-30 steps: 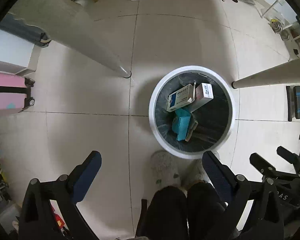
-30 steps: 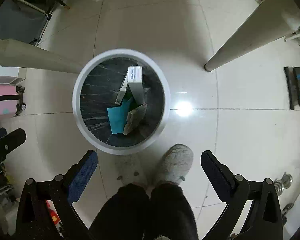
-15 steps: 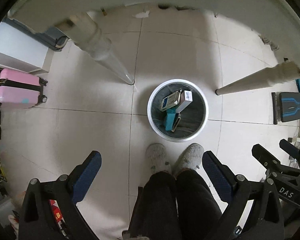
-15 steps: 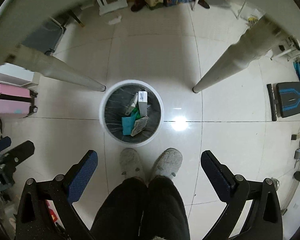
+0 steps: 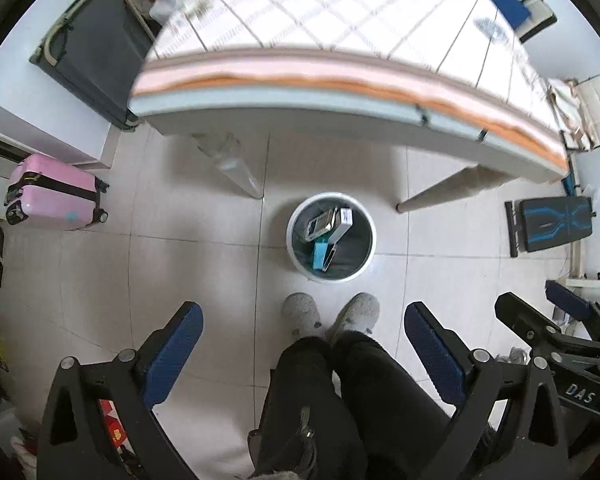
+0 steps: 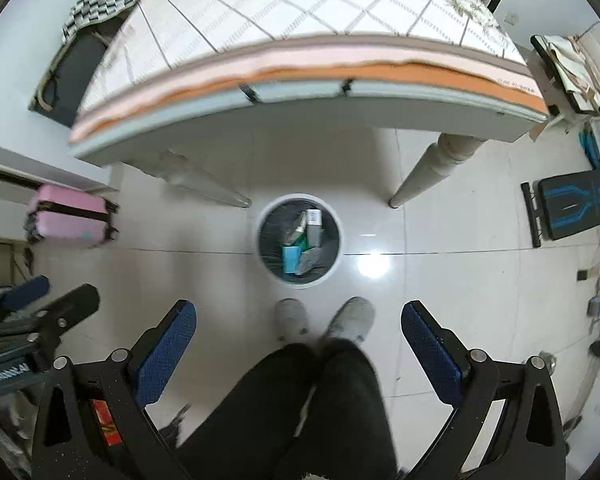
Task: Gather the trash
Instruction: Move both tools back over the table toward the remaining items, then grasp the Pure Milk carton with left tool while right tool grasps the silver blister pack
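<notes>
Trash bin (image 5: 331, 237) is sitting on the floor between the worktop legs, holding several discarded boxes; both jaws are standing wide apart and gripping nothing.

Left gripper (image 5: 303, 350) and right gripper (image 6: 298, 346) are hovering high above the person's slippers (image 5: 302, 314), both empty. Boxes (image 6: 302, 242), one teal, are lying inside the dark-lined bin. Judgement: a drop appears complete, and the collecting step is next; it calls for reaching to the worktop (image 6: 300, 32), where small items, too blurred to identify, are lying at the far edge. Readable writing: "DAS" on the right gripper's body in the left view; box labels are illegible.
</notes>
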The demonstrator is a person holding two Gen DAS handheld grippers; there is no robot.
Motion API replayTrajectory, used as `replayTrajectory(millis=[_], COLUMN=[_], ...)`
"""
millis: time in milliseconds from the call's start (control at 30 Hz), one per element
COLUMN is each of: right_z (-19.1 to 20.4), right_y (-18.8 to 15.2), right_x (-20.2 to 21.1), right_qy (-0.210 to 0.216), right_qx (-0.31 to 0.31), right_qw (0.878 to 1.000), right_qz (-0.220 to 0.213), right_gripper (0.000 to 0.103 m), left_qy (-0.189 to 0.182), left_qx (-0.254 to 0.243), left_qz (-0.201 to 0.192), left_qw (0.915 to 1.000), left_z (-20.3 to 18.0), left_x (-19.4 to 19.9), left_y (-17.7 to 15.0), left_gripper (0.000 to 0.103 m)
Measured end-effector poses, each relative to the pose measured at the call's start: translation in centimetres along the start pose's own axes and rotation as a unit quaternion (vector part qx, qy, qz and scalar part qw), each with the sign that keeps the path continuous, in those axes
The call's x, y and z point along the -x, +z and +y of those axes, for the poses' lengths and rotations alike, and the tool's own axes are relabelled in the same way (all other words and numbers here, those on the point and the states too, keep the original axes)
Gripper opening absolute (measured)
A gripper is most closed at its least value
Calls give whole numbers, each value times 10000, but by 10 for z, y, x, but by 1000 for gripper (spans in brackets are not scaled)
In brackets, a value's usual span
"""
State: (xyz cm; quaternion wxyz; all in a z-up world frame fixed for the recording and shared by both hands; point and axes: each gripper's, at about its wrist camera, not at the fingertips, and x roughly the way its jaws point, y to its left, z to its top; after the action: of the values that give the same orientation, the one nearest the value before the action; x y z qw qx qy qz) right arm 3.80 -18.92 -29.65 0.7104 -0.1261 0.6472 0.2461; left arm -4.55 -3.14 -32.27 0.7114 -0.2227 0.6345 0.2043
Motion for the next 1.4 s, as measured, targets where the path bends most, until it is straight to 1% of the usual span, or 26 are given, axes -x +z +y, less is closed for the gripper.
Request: replayTrajectory(millis=[133,200,267,333,400,500,533,633,667,700,800,833,867,900,967,1000,1033,1067,1100,1133,1167,1200,1233,1267,1300,1400], right_z=[10,12,13,8,-3,-30,-41,-83,-99,-119,-165,-177,-188,-196,-206,-209,-209,-208,-206,-196,-189,-174,-166,-161,-158,-161], right_y=[15,28,47,73,102,158,175,240,259,288,352,368,384,399,426,439,451,462,469,479,487,497,501,504,508,512], right_x=[45,61,72,81,85,88,85,71,62,51,16,4,-10,-25,-54,-67,-80,-90,-93,-95,-97,-100,-103,-103,-105,-105], right_qy=[299,399,460,509,511,382,360,262,212,110,63,26,-2,-20,-45,-43,-62,-121,-253,-431,-556,-938,-1084,-1050,-1021,-1018], right_qx=[-146,-222,-290,-384,-516,-732,-809,-1098,-1199,-1395,-1956,-2081,-2219,-2354,-2528,-2574,-2603,-2587,-2548,-2354,-2113,-1629,-1366,-1166,-873,-442], right_qw=[9992,9983,9974,9962,9947,9930,9924,9902,9893,9875,9792,9768,9741,9713,9675,9663,9655,9659,9666,9709,9758,9821,9846,9875,9908,9937], right_qz=[-240,-366,-480,-596,-735,-848,-851,-817,-806,-721,-542,-494,-432,-350,-113,-29,35,78,80,0,-47,-76,-121,-158,-152,-161], right_gripper=[103,103,103,103,103,103,103,103,103,103,103,103,103,103,103,102,97,95,95,90,82,76,71,68,67,63], left_qy=[58,21,72,168,232,292,382,671,867,974,1155,1235,1368,1440,1509,1520,1493,1447,1440,1393,1318,1278,1224,1157,1095,869], left_qx=[38,134,200,246,288,371,369,280,257,252,254,232,202,184,176,184,192,189,184,161,103,48,-27,-131,-210,-455], left_qz=[-333,-533,-721,-919,-1060,-1123,-1150,-1175,-1159,-1123,-985,-938,-868,-817,-677,-619,-564,-508,-478,-449,-406,-370,-337,-292,-243,-111], left_qw=[9994,9985,9972,9953,9937,9926,9919,9904,9891,9886,9881,9876,9866,9860,9861,9863,9870,9880,9882,9891,9904,9911,9919,9928,9935,9951], left_z=[2,3,1,-4,-10,-20,-28,-53,-63,-71,-93,-102,-111,-116,-128,-131,-135,-139,-143,-147,-152,-155,-160,-165,-168,-181], left_x=[31,45,57,66,71,68,63,50,42,35,11,3,-7,-13,-27,-31,-36,-40,-43,-46,-51,-55,-60,-65,-71,-89], left_y=[18,36,58,80,110,156,175,223,244,259,309,323,341,351,375,384,393,403,410,416,425,430,436,444,450,467], left_gripper=[103,103,103,103,103,103,103,103,103,103,103,103,103,103,103,103,103,103,103,103,103,103,103,103,102,102])
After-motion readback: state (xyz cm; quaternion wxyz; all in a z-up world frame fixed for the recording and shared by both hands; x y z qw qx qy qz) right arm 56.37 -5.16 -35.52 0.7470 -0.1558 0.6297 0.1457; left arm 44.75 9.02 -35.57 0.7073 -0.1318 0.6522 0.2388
